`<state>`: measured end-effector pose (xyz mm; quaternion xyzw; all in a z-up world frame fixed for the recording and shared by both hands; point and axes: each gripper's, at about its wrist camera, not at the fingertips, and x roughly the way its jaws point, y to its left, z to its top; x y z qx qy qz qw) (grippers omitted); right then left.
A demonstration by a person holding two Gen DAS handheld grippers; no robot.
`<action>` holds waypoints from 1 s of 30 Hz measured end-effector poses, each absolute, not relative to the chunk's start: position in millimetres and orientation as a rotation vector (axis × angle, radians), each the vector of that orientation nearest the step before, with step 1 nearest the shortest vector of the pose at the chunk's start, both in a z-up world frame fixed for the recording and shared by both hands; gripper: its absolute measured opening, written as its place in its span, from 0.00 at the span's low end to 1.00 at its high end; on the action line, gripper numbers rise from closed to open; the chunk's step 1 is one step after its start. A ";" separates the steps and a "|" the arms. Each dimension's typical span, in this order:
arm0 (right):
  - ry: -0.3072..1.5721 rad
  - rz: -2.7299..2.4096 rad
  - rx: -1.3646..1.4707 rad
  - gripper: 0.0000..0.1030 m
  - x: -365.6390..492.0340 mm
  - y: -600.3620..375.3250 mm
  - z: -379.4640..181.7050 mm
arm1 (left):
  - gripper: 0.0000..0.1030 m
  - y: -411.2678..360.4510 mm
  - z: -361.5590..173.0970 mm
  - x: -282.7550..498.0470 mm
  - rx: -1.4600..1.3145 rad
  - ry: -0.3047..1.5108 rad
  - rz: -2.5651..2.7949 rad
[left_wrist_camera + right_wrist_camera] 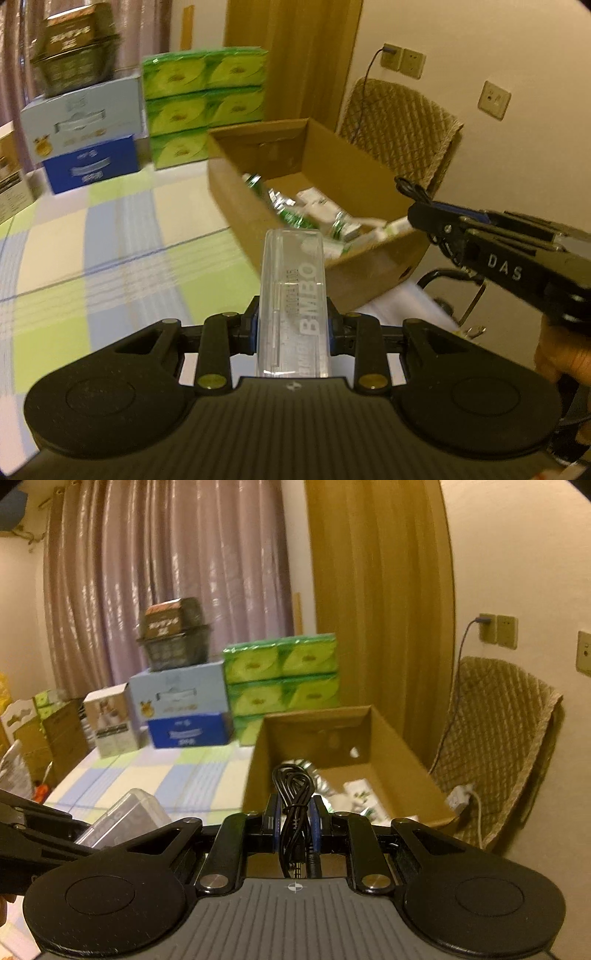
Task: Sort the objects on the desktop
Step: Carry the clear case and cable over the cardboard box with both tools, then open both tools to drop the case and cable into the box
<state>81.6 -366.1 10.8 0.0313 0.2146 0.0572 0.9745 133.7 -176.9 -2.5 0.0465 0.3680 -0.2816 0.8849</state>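
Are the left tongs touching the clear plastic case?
Touching. The left wrist view shows the left tongs clamped on both sides of the clear plastic case.

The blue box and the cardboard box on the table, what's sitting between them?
In the left wrist view, only bare checked tablecloth lies between the blue box and the cardboard box; the green tissue packs stand further back.

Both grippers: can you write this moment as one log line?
left gripper: shut on clear case | right gripper: shut on black cable | cardboard box: ahead

Left hand-held gripper (292, 325) and right hand-held gripper (294, 825) both clamped, raised.
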 end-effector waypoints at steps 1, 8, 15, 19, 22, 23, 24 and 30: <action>0.428 0.110 0.061 0.12 85.0 -370.3 12.5 | 0.25 -182.6 -0.7 137.7 0.095 0.762 -0.591; 0.414 0.095 0.059 0.12 111.1 -397.5 18.9 | 0.25 -222.2 9.2 174.2 0.068 0.753 -0.620; 0.422 0.082 0.073 0.12 147.6 -418.7 17.7 | 0.25 -250.8 15.5 210.5 0.043 0.747 -0.626; 0.434 0.078 0.083 0.12 165.6 -427.1 13.9 | 0.25 -261.5 16.8 225.2 0.043 0.744 -0.626; 0.438 0.078 0.091 0.12 175.7 -431.5 13.7 | 0.25 -268.4 16.8 234.6 0.040 0.742 -0.629; 0.438 0.078 0.091 0.12 178.8 -432.2 14.0 | 0.25 -270.5 16.6 238.0 0.040 0.741 -0.631; 0.438 0.079 0.093 0.12 181.5 -433.0 14.2 | 0.25 -272.4 16.6 240.9 0.041 0.741 -0.632; 0.446 0.072 0.101 0.12 196.5 -437.4 12.2 | 0.28 -278.9 14.6 261.3 0.023 0.733 -0.632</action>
